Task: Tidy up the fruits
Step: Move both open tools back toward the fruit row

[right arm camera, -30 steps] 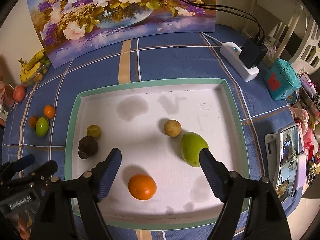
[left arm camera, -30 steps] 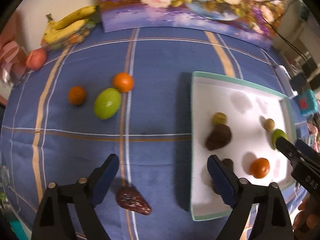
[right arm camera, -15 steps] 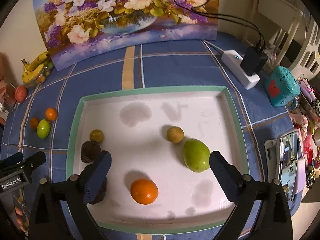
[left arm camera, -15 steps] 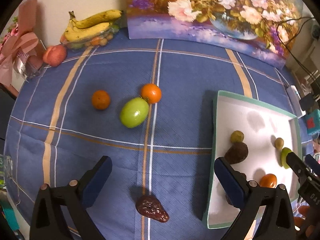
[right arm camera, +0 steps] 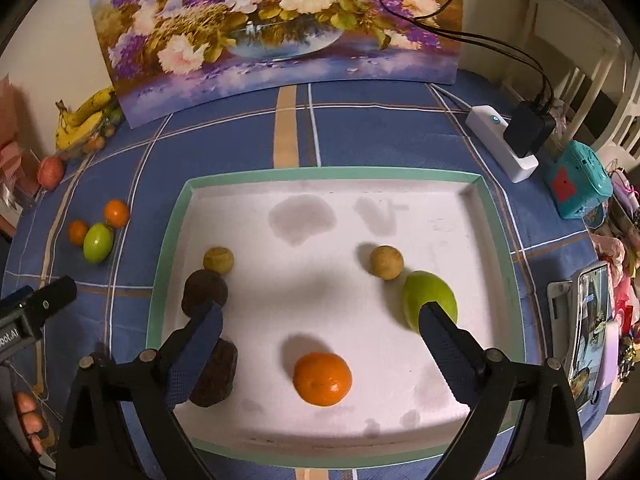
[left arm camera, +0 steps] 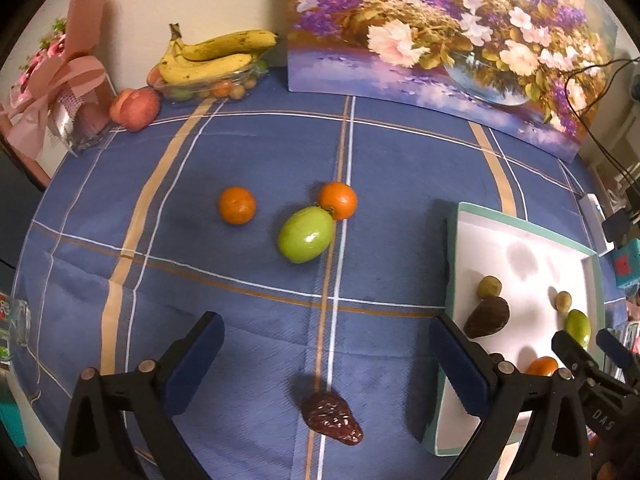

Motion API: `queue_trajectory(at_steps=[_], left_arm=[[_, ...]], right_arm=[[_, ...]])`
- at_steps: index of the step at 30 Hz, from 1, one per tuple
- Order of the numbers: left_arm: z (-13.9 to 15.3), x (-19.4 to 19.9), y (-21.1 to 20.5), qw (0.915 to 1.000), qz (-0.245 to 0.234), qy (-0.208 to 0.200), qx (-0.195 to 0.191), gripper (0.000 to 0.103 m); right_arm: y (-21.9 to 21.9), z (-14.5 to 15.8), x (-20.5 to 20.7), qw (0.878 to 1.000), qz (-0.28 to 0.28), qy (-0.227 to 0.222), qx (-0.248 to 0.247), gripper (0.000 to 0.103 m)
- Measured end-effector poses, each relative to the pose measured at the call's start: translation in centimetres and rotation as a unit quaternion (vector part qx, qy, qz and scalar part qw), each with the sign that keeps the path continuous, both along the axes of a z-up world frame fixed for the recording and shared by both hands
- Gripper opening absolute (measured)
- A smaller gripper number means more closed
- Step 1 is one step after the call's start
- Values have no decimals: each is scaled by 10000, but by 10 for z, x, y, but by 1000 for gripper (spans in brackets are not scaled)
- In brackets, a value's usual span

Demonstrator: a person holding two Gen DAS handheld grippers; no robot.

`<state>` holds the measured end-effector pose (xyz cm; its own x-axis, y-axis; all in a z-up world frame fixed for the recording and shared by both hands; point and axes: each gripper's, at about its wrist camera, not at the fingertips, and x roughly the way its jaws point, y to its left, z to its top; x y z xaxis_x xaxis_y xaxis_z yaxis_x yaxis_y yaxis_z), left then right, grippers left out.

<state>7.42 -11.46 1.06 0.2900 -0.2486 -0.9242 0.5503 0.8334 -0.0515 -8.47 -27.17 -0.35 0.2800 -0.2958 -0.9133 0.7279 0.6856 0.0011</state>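
Observation:
A white tray with a green rim [right arm camera: 168, 248] [left arm camera: 452, 264] holds an orange [right arm camera: 322, 378], a green fruit [right arm camera: 428, 294], two small tan fruits [right arm camera: 386, 262] [right arm camera: 218, 260] and two dark brown fruits [right arm camera: 206, 290] [right arm camera: 216, 376]. On the blue cloth lie two oranges [left arm camera: 237, 205] [left arm camera: 338, 200], a green fruit [left arm camera: 306, 234] and a dark red fruit [left arm camera: 332, 418]. My left gripper [left arm camera: 326, 360] is open and empty above the cloth, the dark red fruit just below it. My right gripper [right arm camera: 320, 344] is open and empty above the tray's near half.
A flower painting [left arm camera: 440, 40] leans on the wall at the back. Bananas on a dish of small fruit [left arm camera: 216, 60], a peach [left arm camera: 136, 108] and a pink gift box [left arm camera: 68, 92] stand at the back left. A power strip [right arm camera: 502, 142], a teal box [right arm camera: 578, 180] and a phone [right arm camera: 590, 332] lie right of the tray.
My left gripper has pulled back and swung left, away from the tray, so more of the cloth shows. My right gripper has risen and its jaws have opened wider over the tray.

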Motion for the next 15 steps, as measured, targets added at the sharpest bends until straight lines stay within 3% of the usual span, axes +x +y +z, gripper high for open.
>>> queue_trajectory(at_steps=[7,15], left_arm=[[-6,0,22,9996,178,187,-99,103],[-30,-10,38,9978,209,624,97,103]], right_arm=[[16,-7,3,9997,149,101,153,98],[43,-11,-2,9990,342,190,209,98]])
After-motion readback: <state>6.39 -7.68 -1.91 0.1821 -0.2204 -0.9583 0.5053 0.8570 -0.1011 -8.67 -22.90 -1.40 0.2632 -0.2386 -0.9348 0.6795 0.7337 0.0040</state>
